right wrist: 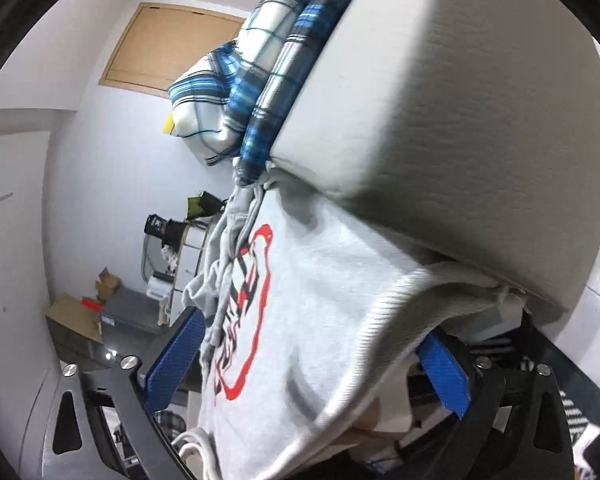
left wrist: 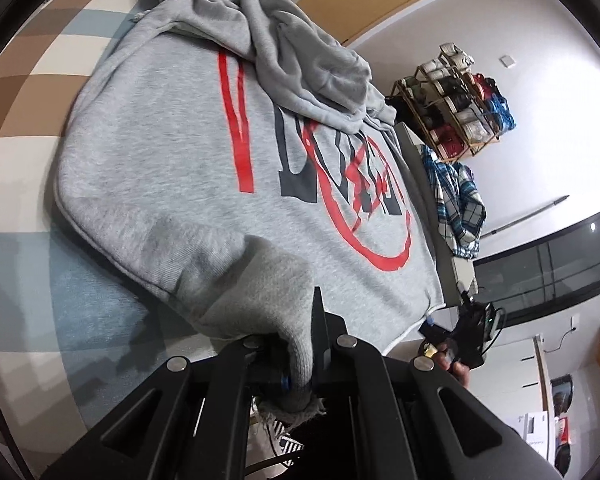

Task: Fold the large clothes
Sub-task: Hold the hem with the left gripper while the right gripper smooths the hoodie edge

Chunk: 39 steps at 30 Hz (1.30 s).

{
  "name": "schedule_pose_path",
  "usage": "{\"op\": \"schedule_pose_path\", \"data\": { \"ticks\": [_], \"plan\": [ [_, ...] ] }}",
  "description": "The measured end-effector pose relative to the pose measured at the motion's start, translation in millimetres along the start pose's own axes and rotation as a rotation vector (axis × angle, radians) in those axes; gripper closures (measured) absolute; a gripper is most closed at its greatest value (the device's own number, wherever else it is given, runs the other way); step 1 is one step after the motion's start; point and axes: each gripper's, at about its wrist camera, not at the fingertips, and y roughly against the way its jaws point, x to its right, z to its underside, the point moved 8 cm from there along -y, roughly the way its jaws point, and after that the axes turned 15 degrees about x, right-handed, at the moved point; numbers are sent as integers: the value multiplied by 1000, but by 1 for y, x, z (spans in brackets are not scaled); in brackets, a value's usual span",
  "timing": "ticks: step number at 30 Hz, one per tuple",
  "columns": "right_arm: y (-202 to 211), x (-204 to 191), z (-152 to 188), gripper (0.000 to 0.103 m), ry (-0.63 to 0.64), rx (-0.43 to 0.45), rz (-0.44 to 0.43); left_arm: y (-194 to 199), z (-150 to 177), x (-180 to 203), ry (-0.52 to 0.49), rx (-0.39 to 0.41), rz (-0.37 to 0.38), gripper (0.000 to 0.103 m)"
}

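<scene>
White walls and a tan panel back a bed with a brown, cream and blue checked cover (left wrist: 28, 128). Across it lies the grey sweatshirt with red and dark printed lettering (left wrist: 172, 168), its hem reaching the bed's near edge; the dark letters are crossed by a red ring and cannot be read. The left gripper (left wrist: 300, 376) is clamped on the ribbed hem corner. The right gripper (right wrist: 308, 364) has its blue pads (right wrist: 172, 360) spread wide, hem fabric draped loosely between them. A blue plaid shirt (right wrist: 236, 92) lies on a grey padded headboard (right wrist: 440, 100).

A checked bedcover (left wrist: 28, 128) — brown, cream and pale blue — is carrying a grey sweatshirt (left wrist: 172, 152) that is lying spread directly on it, its sleeves bunching on top.
</scene>
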Motion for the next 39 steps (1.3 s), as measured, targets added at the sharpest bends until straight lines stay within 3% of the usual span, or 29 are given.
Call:
{"op": "schedule_pose_path", "data": {
  "ticks": [5, 8, 10, 12, 14, 17, 19, 23, 24, 28, 35, 37, 39],
  "plan": [
    [8, -31, -6, 28, 118, 40, -10, 1, 2, -1, -30, -4, -15, 102],
    [-2, -27, -4, 41, 197, 6, 95, 3, 2, -8, -27, -6, -21, 102],
    [-5, -30, -5, 43, 220, 0, 117, 7, 4, -12, -24, -10, -15, 102],
    [-5, -31, -7, 53, 249, 4, 139, 9, 5, -16, -15, -18, -4, 102],
    [-6, -35, -10, 76, 280, 26, 156, 10, 7, -20, -7, -37, -5, 99],
    [-9, -39, -14, 95, 333, 19, 157, 10, 9, -25, 7, -58, -20, 99],
    [-13, -48, -14, 95, 369, 11, 138, 11, 11, -30, 18, -67, -38, 90],
    [-13, -85, -8, 96, 514, 4, 92, 20, 12, -36, 23, -58, -49, 52],
    [-12, -91, -7, 96, 529, -3, 85, 21, 12, -37, 29, -58, -50, 47],
    [-15, -120, -9, 96, 562, -43, 52, 18, 13, -49, 46, -77, -73, 48],
    [-22, -171, 2, 96, 548, -117, -57, 23, 2, -65, 222, -81, 67, 46],
    [-33, -169, 17, 96, 562, -177, -36, 24, 2, -67, 251, -84, 85, 46],
    [-47, -156, 27, 95, 563, -217, 47, 26, 1, -66, 260, -88, 92, 46]
  ]
}}
